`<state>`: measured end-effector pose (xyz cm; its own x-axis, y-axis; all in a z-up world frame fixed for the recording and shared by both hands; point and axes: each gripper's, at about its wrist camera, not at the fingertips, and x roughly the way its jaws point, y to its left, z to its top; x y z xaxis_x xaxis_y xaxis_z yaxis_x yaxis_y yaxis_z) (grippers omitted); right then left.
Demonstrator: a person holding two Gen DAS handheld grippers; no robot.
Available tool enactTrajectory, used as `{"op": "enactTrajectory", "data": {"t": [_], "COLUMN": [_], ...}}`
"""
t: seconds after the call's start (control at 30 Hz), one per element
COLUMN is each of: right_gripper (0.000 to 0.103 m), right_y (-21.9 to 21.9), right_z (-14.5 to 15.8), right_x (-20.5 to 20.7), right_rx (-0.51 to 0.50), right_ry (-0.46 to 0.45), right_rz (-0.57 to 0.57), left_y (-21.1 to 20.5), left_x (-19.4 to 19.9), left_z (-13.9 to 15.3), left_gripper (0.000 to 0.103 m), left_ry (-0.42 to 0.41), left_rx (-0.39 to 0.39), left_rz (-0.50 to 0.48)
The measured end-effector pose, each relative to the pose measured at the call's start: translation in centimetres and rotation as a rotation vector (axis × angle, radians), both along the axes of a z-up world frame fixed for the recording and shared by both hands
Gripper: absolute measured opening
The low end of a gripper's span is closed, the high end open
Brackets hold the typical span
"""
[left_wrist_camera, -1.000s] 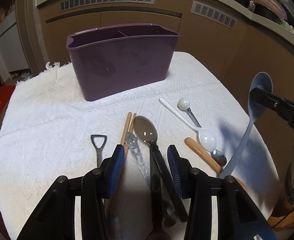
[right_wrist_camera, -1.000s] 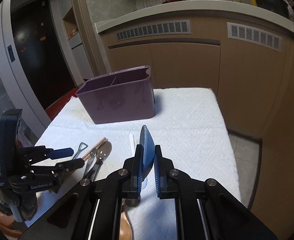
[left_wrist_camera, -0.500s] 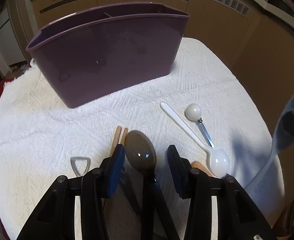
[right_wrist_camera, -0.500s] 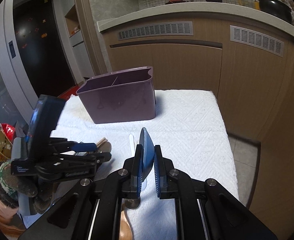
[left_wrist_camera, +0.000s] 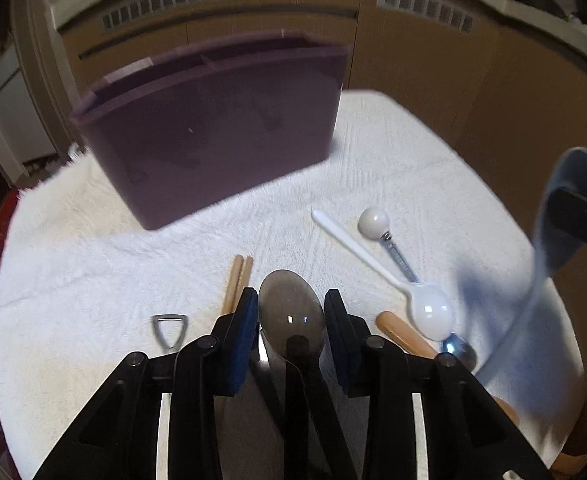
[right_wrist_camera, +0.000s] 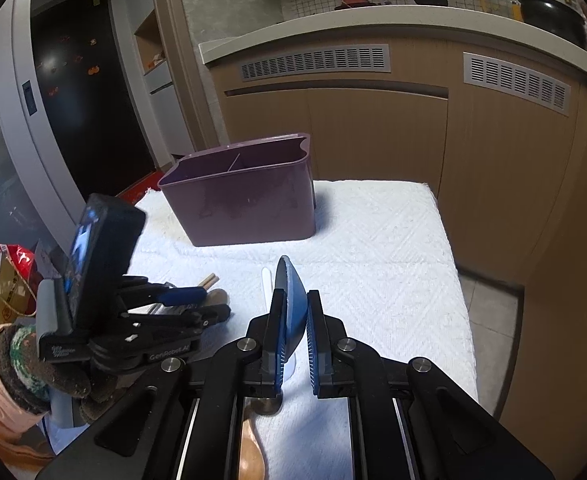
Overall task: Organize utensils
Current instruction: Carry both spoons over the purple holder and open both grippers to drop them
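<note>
A purple divided utensil holder point(left_wrist_camera: 217, 128) stands at the back of the white towel; it also shows in the right wrist view point(right_wrist_camera: 245, 196). My left gripper point(left_wrist_camera: 291, 320) is shut on a metal spoon point(left_wrist_camera: 291, 312), its bowl sticking out between the blue pads. My right gripper point(right_wrist_camera: 293, 320) is shut on a blue-grey ladle point(right_wrist_camera: 291, 292), which shows at the right edge of the left wrist view point(left_wrist_camera: 565, 216). On the towel lie wooden chopsticks point(left_wrist_camera: 237, 280), a white plastic spoon point(left_wrist_camera: 405, 288) and a ball-ended metal tool point(left_wrist_camera: 377, 224).
A metal bottle opener point(left_wrist_camera: 169, 330) lies left of my left gripper. A wooden handle point(left_wrist_camera: 401, 334) and a wooden spoon point(right_wrist_camera: 251, 452) lie near the front. Kitchen cabinets point(right_wrist_camera: 373, 120) stand behind the table. The towel's right edge point(right_wrist_camera: 453, 264) drops to the floor.
My left gripper moved forward along the metal spoon, closed on it and lifted it slightly toward the holder. My right gripper kept holding the ladle nearly still.
</note>
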<state>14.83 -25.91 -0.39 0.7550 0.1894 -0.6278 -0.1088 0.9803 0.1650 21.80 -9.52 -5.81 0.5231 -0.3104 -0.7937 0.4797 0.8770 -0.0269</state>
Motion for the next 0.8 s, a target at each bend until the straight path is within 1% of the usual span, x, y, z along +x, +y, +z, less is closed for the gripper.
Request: {"op": "enactTrajectory", "data": {"t": [0.1, 0.23, 0.4, 0.5, 0.53, 0.57, 0.7, 0.8], "right_gripper": [0.009, 0.009, 0.009, 0.009, 0.009, 0.009, 0.009, 0.009], "right_y": [0.5, 1.6, 3.2, 3.9, 4.0, 4.1, 4.6, 5.0], "right_z": [0.8, 2.5, 6.1, 8.7, 9.6, 10.7, 15.3, 18.2], "right_x": [-0.4, -1.3, -2.2, -2.2, -2.0, -1.7, 0.8, 3.4], "right_rx": [-0.017, -0.050, -0.106, -0.148, -0.157, -0.169, -0.215, -0.248], "right_ry": [-0.017, -0.057, -0.138, -0.198, -0.214, -0.234, -0.316, -0.361], "right_rz": [0.006, 0.018, 0.031, 0.032, 0.035, 0.034, 0.021, 0.017], "left_y": [1.4, 3.2, 4.6, 5.2, 4.7, 4.8, 5.0, 5.0], "left_x": [-2.7, -5.4, -6.6, -6.4, -5.4, -5.5, -3.6, -1.8], "left_z": [3.1, 7.4, 12.0, 14.5, 15.3, 16.3, 20.2, 22.6], "left_gripper": [0.031, 0.031, 0.031, 0.031, 0.031, 0.031, 0.031, 0.031], "left_ry": [-0.128, -0.292, -0.423, -0.495, -0.515, -0.536, -0.648, -0.709], "left_rx": [-0.045, -0.082, -0.118, -0.137, -0.142, -0.146, -0.134, -0.130], "left_rz": [0.004, 0.020, 0.051, 0.062, 0.064, 0.069, 0.095, 0.105]}}
